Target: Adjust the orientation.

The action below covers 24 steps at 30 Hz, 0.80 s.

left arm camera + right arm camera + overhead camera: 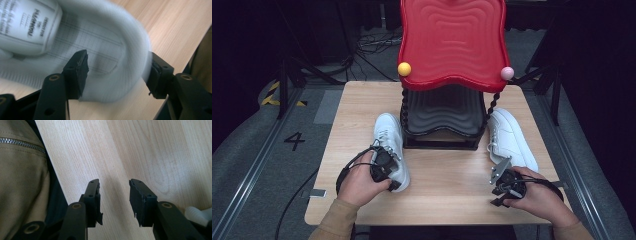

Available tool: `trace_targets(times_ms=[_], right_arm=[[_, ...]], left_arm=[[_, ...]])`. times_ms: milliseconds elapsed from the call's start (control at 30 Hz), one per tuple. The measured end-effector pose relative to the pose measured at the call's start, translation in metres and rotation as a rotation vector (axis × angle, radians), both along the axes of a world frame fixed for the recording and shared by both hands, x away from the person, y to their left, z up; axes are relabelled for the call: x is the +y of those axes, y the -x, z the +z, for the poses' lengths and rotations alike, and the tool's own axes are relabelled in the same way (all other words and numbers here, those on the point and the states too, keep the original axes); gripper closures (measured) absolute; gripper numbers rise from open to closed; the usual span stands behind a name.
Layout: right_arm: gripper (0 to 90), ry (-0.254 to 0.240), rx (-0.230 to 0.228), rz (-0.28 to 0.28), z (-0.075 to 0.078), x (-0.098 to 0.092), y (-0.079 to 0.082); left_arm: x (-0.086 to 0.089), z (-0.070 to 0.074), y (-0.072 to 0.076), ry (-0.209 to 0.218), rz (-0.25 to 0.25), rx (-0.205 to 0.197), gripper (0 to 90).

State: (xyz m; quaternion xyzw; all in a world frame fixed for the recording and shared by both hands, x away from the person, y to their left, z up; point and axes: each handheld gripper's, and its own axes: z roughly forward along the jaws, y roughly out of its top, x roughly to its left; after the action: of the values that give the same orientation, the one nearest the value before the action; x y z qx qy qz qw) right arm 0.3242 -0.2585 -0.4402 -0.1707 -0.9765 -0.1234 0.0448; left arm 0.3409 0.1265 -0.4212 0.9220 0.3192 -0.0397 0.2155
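Note:
Two white sneakers lie on the wooden table [447, 185], one on each side of a rack. My left gripper [387, 170] hangs over the heel of the left sneaker [388, 135]. In the left gripper view that gripper [118, 62] is open and straddles the sneaker's heel [135, 40]: one jaw stands inside the opening above the insole, the other outside the heel's back. The right sneaker [511, 137] lies beside the rack's right leg. Near the table's front right my right gripper [504, 187] is open; its jaws [113, 187] have only bare wood between them.
A rack with a red wavy top shelf [452, 40] and a black lower shelf [439, 112] stands mid-table, with a yellow ball [404, 69] and a pink ball [507, 73] at its front corners. A tan jacket [22, 182] borders the right gripper view.

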Motion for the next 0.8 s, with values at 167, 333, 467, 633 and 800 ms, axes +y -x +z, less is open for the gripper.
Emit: trace_targets(times_ms=[167, 333, 467, 633, 800], right_arm=[[60.4, 0.004, -0.001, -0.002, -0.001, -0.001, 0.0], [60.2, -0.001, 0.006, -0.002, -0.003, -0.002, 0.0], [60.1, 0.005, 0.01, 0.004, -0.005, -0.001, 0.0], [59.9, 0.014, 0.007, 0.01, -0.006, -0.001, 0.0], [59.7, 0.01, 0.018, 0.001, -0.008, -0.001, 0.0]], left_arm=[[-0.008, -0.009, -0.003, -0.038, -0.012, 0.028, 53.7], [-0.016, -0.013, -0.005, -0.037, -0.031, 0.028, 60.6], [-0.021, -0.014, -0.007, -0.05, -0.044, 0.019, 62.5], [-0.026, -0.016, -0.012, -0.057, -0.018, 0.067, 63.5], [-0.026, -0.017, -0.015, -0.051, -0.01, 0.102, 65.6]])
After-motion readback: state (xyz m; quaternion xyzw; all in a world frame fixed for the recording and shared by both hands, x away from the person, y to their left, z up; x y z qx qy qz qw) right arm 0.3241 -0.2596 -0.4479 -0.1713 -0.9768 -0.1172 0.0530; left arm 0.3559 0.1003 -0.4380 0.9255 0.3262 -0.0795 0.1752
